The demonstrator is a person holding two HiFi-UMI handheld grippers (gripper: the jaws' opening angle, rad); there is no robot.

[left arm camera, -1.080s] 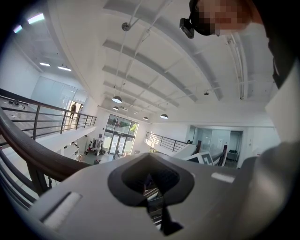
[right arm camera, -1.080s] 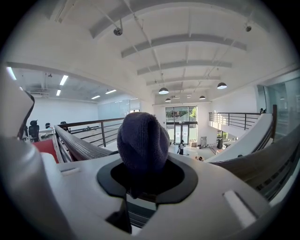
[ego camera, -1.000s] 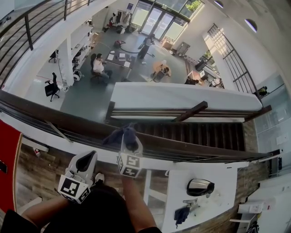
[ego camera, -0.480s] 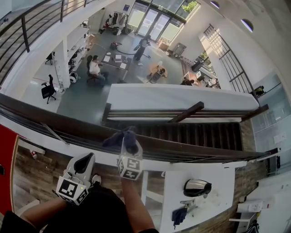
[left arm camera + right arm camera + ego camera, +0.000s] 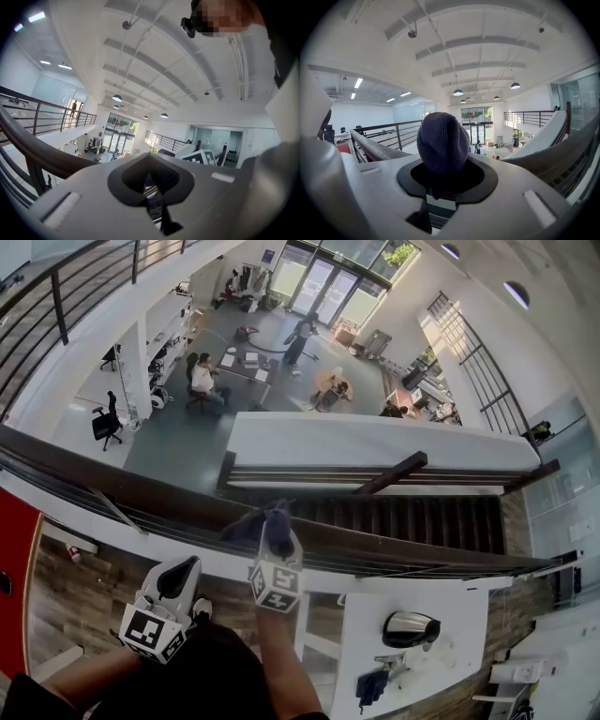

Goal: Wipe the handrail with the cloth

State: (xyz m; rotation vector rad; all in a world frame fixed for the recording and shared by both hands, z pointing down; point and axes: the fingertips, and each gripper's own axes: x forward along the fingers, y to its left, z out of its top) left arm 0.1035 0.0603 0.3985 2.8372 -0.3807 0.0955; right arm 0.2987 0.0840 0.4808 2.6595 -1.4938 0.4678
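Below you a bright atrium opens out, with glass doors point(image 5: 323, 285) at its far end, a person seated at a desk point(image 5: 200, 379) on the ground floor and a black office chair point(image 5: 106, 422) standing alone nearer the white wall. Across your view, from left to lower right, runs the dark wooden handrail point(image 5: 112, 484) of the upper level, with thin metal bars under it and a dark staircase point(image 5: 412, 514) dropping away beyond it. Your right gripper point(image 5: 270, 538) reaches up to the middle of that rail, its fingers clenched on a dark blue cloth point(image 5: 255, 521); in the right gripper view the cloth bulges up out of the fingers as a rounded wad, and from the head view it lies on the top of the rail, where your gripper meets it. Your left gripper point(image 5: 178, 576) is held lower and to the left, over the wooden floor on your side, apart from the rail and the cloth; its own view shows the fingers closed together with nothing between them, and the rail curving past on its left. At lower right stands a white bench point(image 5: 450, 657) carrying a shiny metal pot point(image 5: 411, 626) and a second dark rag point(image 5: 373, 684) near its front edge.
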